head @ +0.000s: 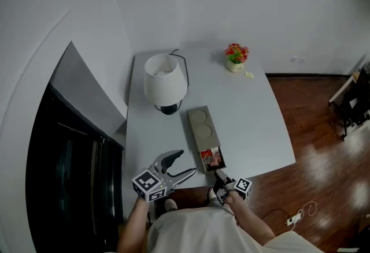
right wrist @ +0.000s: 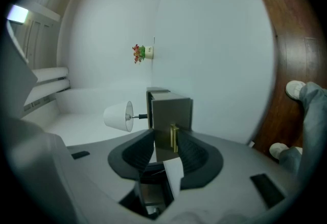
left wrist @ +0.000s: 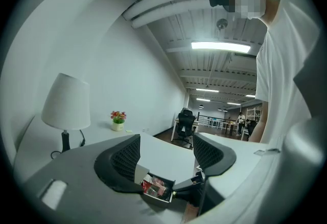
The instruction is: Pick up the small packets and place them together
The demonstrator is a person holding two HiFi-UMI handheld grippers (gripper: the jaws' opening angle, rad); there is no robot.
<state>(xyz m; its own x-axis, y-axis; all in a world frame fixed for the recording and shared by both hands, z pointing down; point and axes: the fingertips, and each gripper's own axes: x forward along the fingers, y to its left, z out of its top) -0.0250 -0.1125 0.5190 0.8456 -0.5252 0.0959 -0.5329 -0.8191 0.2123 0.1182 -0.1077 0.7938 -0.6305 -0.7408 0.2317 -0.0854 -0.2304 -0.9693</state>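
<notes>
Keeping the drawer (right wrist: 179,113) steady is the first need: the right gripper (head: 218,177) has its fingers drawn narrow onto the brass handle (right wrist: 173,137), with the drawer standing out of the grey box (head: 200,125) on the worktop (head: 254,125). The small packets (left wrist: 153,186) lie in that open drawer, just ahead of and below the left gripper (left wrist: 166,151), whose fingers are wide apart and empty. I judge it best to tip the left fingers down past the drawer's rim and close on one packet's edge, without nudging the drawer sideways.
</notes>
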